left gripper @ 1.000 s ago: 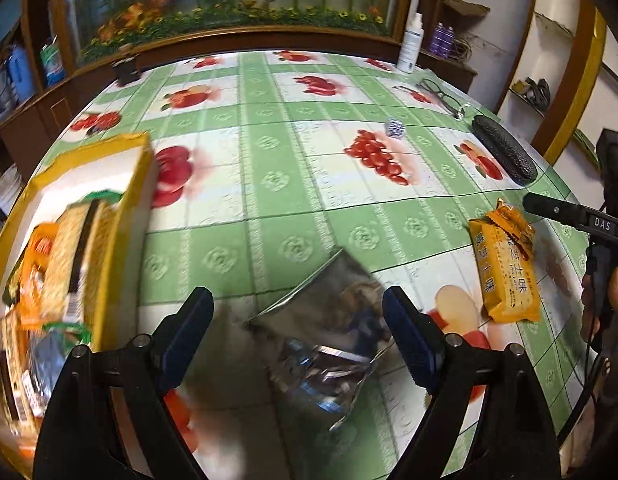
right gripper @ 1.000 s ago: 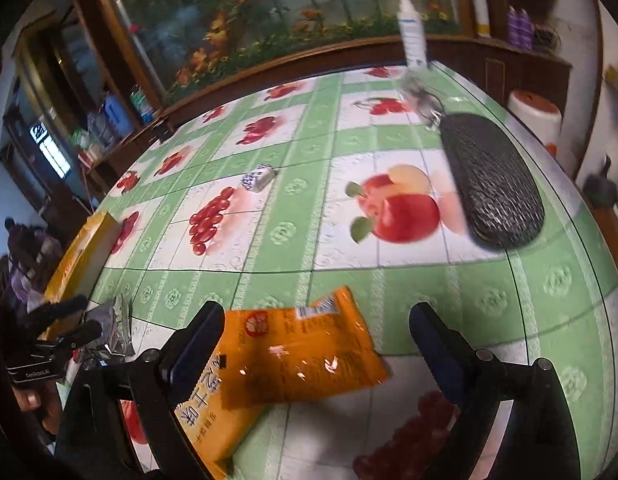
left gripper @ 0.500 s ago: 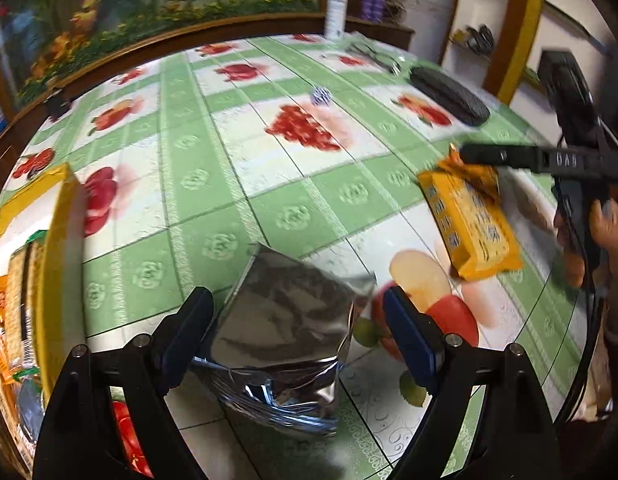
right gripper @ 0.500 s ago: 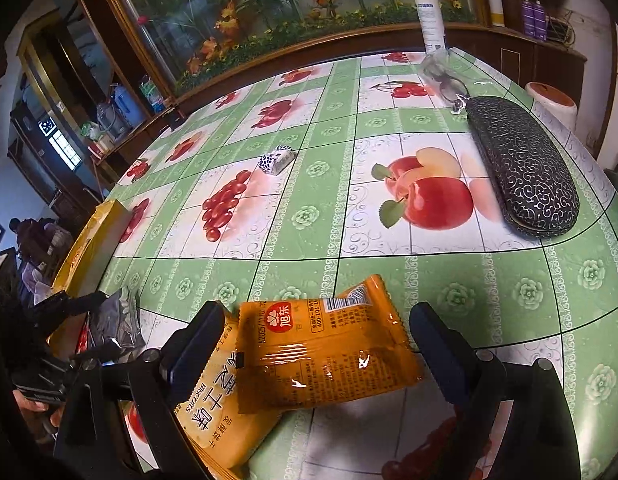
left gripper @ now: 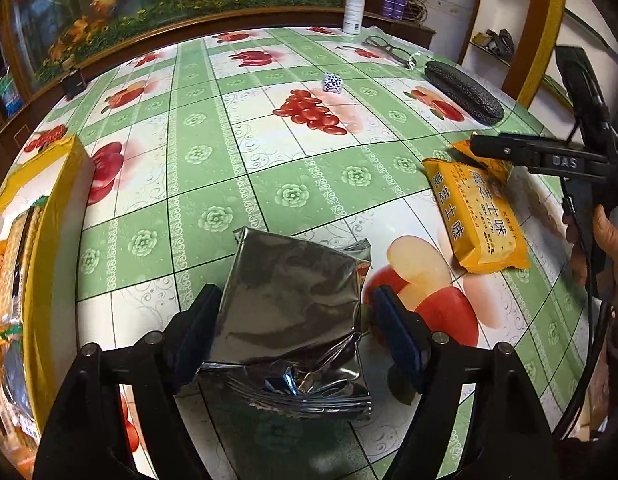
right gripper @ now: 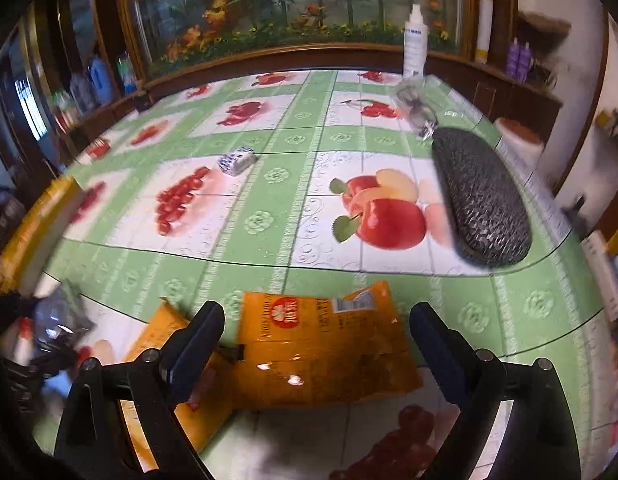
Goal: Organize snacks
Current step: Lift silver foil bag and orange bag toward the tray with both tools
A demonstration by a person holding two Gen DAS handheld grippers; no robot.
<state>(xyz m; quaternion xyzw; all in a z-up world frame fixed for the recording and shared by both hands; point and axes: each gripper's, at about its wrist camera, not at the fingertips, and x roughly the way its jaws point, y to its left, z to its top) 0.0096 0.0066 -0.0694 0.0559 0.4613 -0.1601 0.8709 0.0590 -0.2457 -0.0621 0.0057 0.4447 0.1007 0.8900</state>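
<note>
A silver foil snack bag [left gripper: 289, 316] lies on the fruit-print tablecloth between the fingers of my left gripper [left gripper: 297, 332]; the jaws stand open around it, the left pad at its edge. My right gripper [right gripper: 313, 344] is open over an orange snack pack [right gripper: 321, 348] that lies partly on a second orange pack [right gripper: 169, 392]. The orange packs [left gripper: 481, 216] also show at the right of the left wrist view, under the right gripper's finger [left gripper: 529, 152]. A yellow box [left gripper: 41, 248] holding several snacks stands at the left table edge.
A black glasses case [right gripper: 481, 196] lies at the right, with glasses [left gripper: 389, 46] and a white spray bottle [right gripper: 415, 40] behind it. A small blue-white wrapped item [right gripper: 237, 160] sits mid-table. The table's far edge meets a wooden ledge.
The left gripper has closed in around the foil bag, its jaws narrower. The right gripper has moved forward and lower over the top orange pack.
</note>
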